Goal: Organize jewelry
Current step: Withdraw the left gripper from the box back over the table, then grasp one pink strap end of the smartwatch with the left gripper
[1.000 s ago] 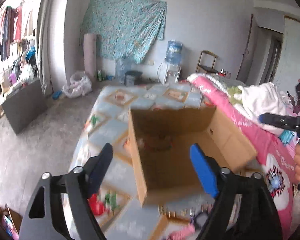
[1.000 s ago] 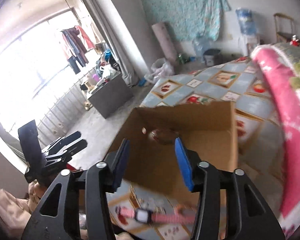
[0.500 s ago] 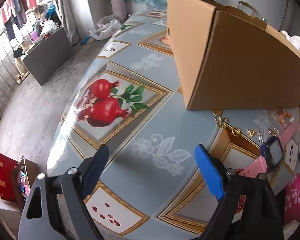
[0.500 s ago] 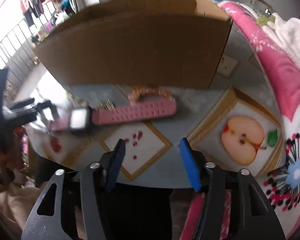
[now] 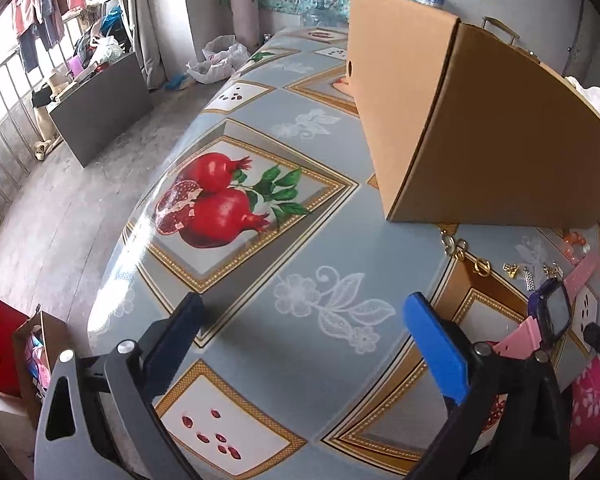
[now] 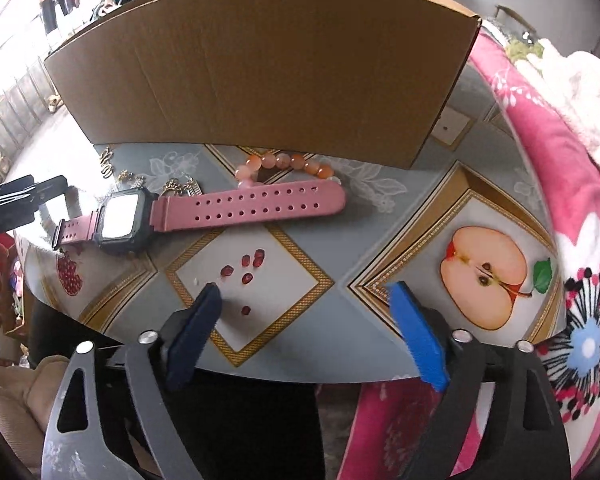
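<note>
Both grippers, left [image 5: 302,322] and right [image 6: 304,302], fingers wide, holding nothing, over the surface [image 6: 380,236]. Watch [image 6: 204,212] at right gripper's 11 o'clock; beads [image 6: 284,164] touching box [image 6: 260,60].

Pink-strapped watch [image 6: 204,210] flat before upright cardboard box [image 6: 260,64], orange bead bracelet [image 6: 288,166] and gold trinkets [image 6: 152,180] alongside

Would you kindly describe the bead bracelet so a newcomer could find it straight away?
Start at the large cardboard box on the fruit-patterned tablecloth. Along the foot of its near wall, just behind the pink watch, lies the bead bracelet. It alone is a string of round, translucent orange-pink beads; the small pieces nearby are gold-coloured metal.
</note>
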A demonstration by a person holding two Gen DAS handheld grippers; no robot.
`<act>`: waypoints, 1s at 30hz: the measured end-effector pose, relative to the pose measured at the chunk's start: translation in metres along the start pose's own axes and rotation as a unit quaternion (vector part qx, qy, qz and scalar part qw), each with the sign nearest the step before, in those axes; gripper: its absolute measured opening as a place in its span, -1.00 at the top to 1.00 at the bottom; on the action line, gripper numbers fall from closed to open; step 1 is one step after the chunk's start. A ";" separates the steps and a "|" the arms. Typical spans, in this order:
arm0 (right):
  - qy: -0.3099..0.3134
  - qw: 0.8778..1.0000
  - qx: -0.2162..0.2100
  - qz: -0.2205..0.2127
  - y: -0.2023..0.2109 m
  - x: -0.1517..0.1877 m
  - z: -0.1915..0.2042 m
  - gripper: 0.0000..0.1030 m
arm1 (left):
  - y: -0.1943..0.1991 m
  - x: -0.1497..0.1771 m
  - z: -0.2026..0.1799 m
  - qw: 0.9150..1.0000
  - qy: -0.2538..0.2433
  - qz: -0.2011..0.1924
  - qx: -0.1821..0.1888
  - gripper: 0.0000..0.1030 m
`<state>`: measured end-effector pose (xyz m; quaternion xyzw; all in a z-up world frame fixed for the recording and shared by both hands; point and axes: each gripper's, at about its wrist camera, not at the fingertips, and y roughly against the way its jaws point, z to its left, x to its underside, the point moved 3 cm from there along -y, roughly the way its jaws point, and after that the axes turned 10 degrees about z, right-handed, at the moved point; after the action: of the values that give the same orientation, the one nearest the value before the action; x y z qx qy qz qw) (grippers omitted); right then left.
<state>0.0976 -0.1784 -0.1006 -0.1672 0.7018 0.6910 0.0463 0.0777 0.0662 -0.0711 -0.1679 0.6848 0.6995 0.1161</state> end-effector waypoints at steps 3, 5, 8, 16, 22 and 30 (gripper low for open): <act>0.006 1.000 0.000 0.004 -0.006 0.003 -0.001 -0.84 | 0.001 0.001 0.000 1.000 0.000 0.001 -0.001 -0.92; 0.007 1.000 -0.004 0.002 -0.012 0.005 0.001 -0.84 | 0.002 0.002 0.000 1.000 -0.004 0.000 0.001 -0.92; 0.010 1.000 -0.007 -0.005 -0.013 0.003 -0.001 -0.85 | 0.003 0.002 0.001 1.000 -0.015 -0.002 0.004 -0.92; -0.024 0.997 -0.034 -0.070 0.021 0.021 -0.021 -0.83 | 0.044 0.015 -0.026 0.989 -0.104 -0.074 0.073 -0.62; -0.060 0.987 -0.133 -0.073 0.027 0.019 -0.032 -0.33 | 0.061 0.032 -0.077 0.960 -0.223 -0.073 0.156 -0.42; -0.115 0.971 -0.205 -0.036 0.016 0.019 -0.044 -0.06 | 0.039 0.035 -0.105 0.944 -0.285 -0.053 0.154 -0.10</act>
<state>0.0826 -0.2247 -0.0890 -0.1179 0.5288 0.8324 0.1165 0.0380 -0.0427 -0.0494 0.0228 0.7127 0.5967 0.3682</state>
